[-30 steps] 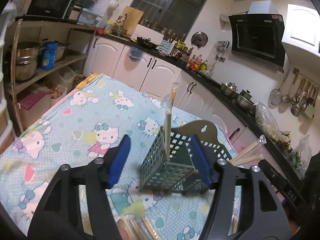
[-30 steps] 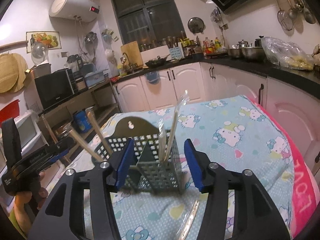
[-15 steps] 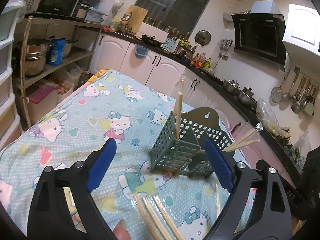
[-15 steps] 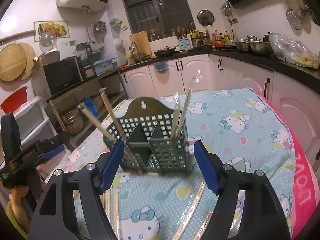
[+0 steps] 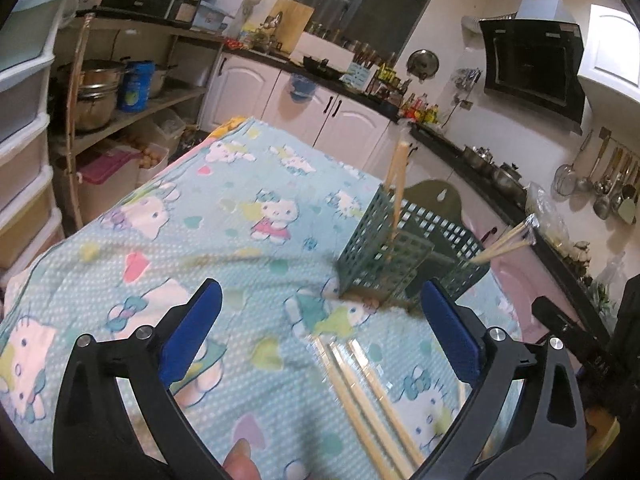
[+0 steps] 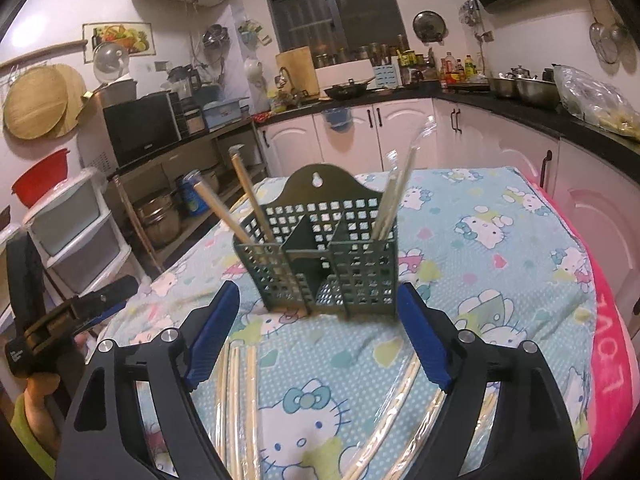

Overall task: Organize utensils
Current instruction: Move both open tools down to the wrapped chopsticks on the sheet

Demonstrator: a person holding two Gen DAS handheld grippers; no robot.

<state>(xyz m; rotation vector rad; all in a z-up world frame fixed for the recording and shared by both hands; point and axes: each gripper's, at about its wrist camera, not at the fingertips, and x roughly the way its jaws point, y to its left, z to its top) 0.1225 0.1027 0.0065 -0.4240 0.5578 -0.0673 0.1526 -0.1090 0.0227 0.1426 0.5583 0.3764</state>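
A dark green slotted utensil caddy [image 6: 324, 264] stands on the table with chopsticks upright in its left and right compartments. In the left wrist view the caddy [image 5: 400, 256] sits ahead and to the right. My right gripper [image 6: 318, 296] is just short of the caddy; its jaws are opening, touching nothing. My left gripper [image 5: 320, 300] hangs over the cloth, jaws opening, nothing between them. Loose chopsticks in clear sleeves [image 5: 360, 384] lie under it. More sleeved chopsticks [image 6: 240, 400] lie below my right gripper. The left gripper [image 6: 80, 312] also shows at the left, in a hand.
A cartoon-cat tablecloth [image 5: 200, 220] covers the table, with a pink border [image 6: 612, 340] on the right side. A shelf with pots [image 5: 96, 92] and plastic drawers [image 5: 20, 120] stand beyond the left edge. White cabinets and a dark counter [image 6: 500, 108] run behind.
Both grippers have drawn back from the caddy and their jaws have spread wider. The caddy now stands free ahead of them, and loose chopsticks have come into view on the cloth.
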